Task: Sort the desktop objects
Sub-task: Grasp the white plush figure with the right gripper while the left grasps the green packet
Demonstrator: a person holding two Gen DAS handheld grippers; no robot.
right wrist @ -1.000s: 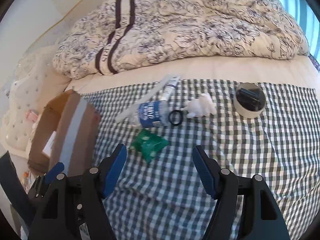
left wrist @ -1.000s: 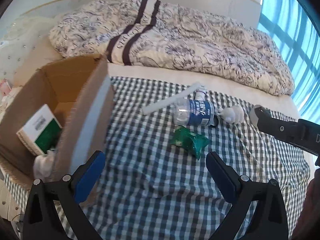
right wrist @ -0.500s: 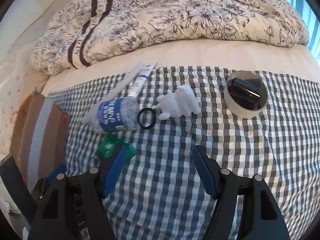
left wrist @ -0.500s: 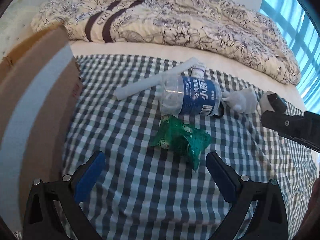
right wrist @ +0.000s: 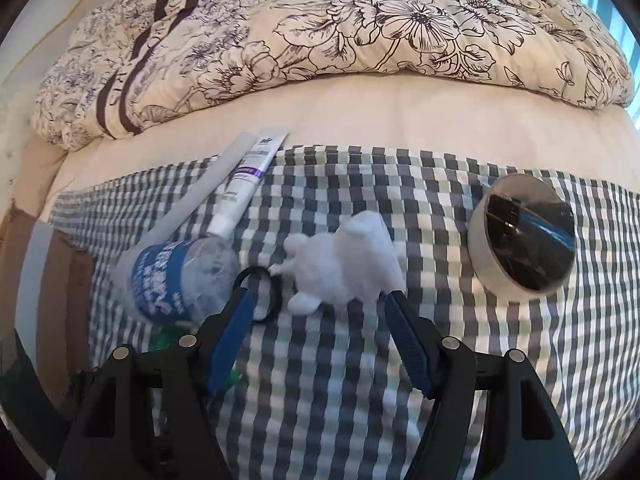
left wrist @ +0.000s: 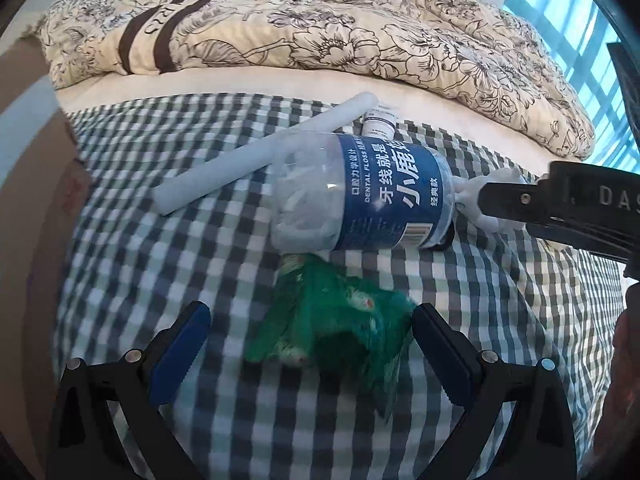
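On the checked cloth (left wrist: 168, 264) lie a green crinkled packet (left wrist: 336, 320), a clear jar with a blue dental-floss label (left wrist: 360, 204), a white foam stick (left wrist: 256, 160) and a tube (right wrist: 248, 184). My left gripper (left wrist: 310, 344) is open, and its blue pads flank the green packet without touching it. In the right wrist view a white toy figure (right wrist: 344, 260) and a black ring (right wrist: 260, 292) lie just beyond my open right gripper (right wrist: 316, 320). The jar (right wrist: 176, 280) sits left of the ring. The right gripper's black body (left wrist: 560, 208) crosses the left view's right edge.
A cardboard box (left wrist: 28, 200) with grey tape rises along the left side. A round tape roll holding a dark object (right wrist: 524, 236) sits at the right on the cloth. A floral quilt (right wrist: 320, 32) is bunched behind everything. A window (left wrist: 568, 40) lies to the right.
Both grippers moved forward and down toward the cloth. The left closed in around the green packet; the right came up to the white toy and ring. The jaws stayed open.
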